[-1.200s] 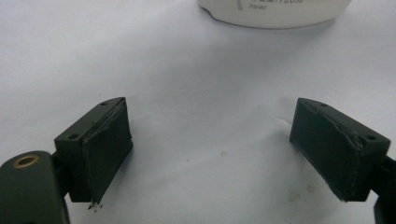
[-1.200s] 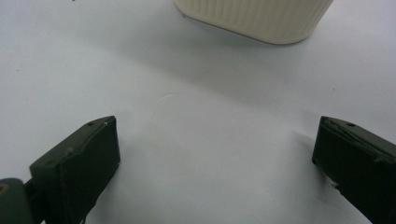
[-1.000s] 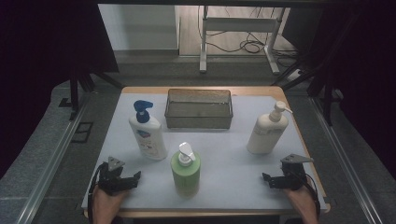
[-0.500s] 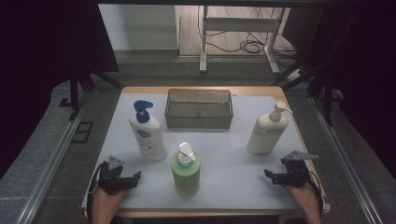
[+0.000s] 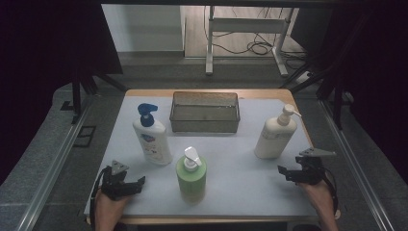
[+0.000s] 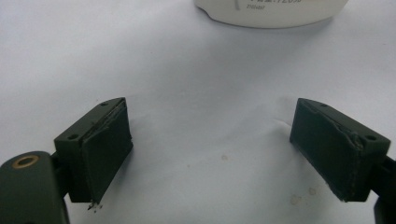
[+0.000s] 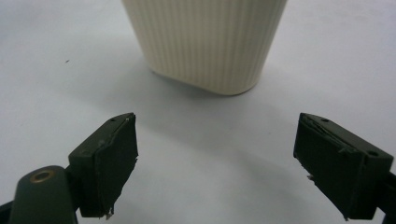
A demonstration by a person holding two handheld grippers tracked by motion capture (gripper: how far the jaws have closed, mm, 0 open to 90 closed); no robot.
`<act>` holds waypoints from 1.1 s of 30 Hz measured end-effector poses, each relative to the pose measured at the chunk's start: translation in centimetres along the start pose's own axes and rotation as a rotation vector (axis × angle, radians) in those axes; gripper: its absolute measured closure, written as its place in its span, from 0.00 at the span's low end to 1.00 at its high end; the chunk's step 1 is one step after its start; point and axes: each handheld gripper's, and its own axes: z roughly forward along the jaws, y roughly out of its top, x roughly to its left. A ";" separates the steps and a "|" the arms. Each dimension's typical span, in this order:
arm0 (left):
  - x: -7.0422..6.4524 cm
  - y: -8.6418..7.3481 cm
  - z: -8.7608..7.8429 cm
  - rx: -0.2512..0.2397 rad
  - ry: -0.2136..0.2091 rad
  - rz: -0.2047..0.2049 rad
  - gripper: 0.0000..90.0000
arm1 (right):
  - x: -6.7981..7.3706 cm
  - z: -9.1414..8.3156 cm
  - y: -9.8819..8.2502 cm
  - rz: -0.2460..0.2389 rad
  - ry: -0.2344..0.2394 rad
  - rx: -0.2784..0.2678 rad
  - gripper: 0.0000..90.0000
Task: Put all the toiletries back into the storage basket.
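Right claw (image 7: 217, 163) jaws apart, narrowing, empty; cream bottle (image 7: 205, 42) just ahead.

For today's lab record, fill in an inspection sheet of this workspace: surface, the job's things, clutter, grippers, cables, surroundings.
Surface: white table sheet, a few faint specks.
Job's things: cream pump bottle upright, just ahead of the right gripper; white bottle with blue pump upright, ahead of the left gripper.
Clutter: green pump bottle upright at front centre; wire mesh basket at the back, looks empty.
Grippers: left gripper open, nothing between the jaws; right gripper open, jaws have just been closing slightly, nothing between them.
Cables: one trails from each gripper; loose cables on floor beyond.
Surroundings: metal frame legs, dark curtains.
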 end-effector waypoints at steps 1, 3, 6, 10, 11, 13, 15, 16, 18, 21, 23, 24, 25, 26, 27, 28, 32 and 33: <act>0.0 0.0 0.0 0.000 0.000 0.000 0.13 | -0.1 0.0 0.1 0.003 -0.002 0.001 0.16; 0.0 0.0 0.0 -0.001 0.001 -0.001 0.13 | -0.3 0.0 0.5 0.003 -0.003 0.002 0.16; 0.0 -0.1 0.0 -0.002 0.001 -0.002 0.13 | -0.6 0.0 1.0 -0.001 -0.007 0.001 0.16; 0.0 -0.1 0.0 -0.003 0.002 -0.002 0.13 | -1.1 0.1 1.7 -0.027 -0.027 0.014 0.26; 0.0 -0.1 0.0 -0.003 0.001 -0.002 0.13 | -1.4 0.3 2.0 -0.031 -0.033 0.017 0.32; 0.0 0.0 0.0 -0.002 0.002 -0.001 0.13 | -1.5 0.4 2.1 -0.027 -0.038 0.019 0.36; 0.0 0.0 0.0 0.000 0.002 0.000 0.13 | -1.8 0.5 2.3 -0.022 -0.046 0.018 0.42; 0.0 0.0 0.0 0.000 0.001 -0.001 0.13 | -1.9 0.6 2.4 -0.017 -0.051 0.018 0.45; 0.0 0.0 0.0 0.002 0.001 -0.001 0.13 | -2.2 0.8 2.5 -0.011 -0.057 0.025 0.52; 0.0 0.2 0.1 0.007 -0.001 0.001 0.13 | -2.8 1.1 2.7 0.002 -0.068 0.032 0.64; 0.1 0.2 0.1 0.009 -0.002 0.003 0.13 | -3.1 1.2 3.0 0.017 -0.066 0.028 0.71; 0.1 0.3 0.1 0.013 -0.005 0.009 0.13 | -3.3 1.3 3.1 0.019 -0.071 0.025 0.74; 0.1 0.4 0.2 0.012 -0.007 0.010 0.13 | -3.4 1.4 3.2 0.018 -0.071 0.023 0.76; 0.1 0.4 0.2 0.012 -0.007 0.010 0.13 | -3.4 1.4 3.2 0.018 -0.071 0.023 0.76; 0.1 0.4 0.2 0.008 -0.007 0.009 0.13 | -3.7 1.6 3.6 0.025 -0.074 0.019 0.77; 0.1 0.4 0.3 0.007 -0.006 0.008 0.13 | -3.8 1.7 3.8 0.032 -0.073 0.019 0.78; 0.1 0.4 0.3 0.004 -0.003 0.009 0.13 | -4.0 2.1 4.3 0.038 -0.068 0.017 0.83; 0.1 0.4 0.3 0.003 -0.003 0.009 0.13 | -4.1 2.5 4.5 0.037 -0.069 0.024 0.86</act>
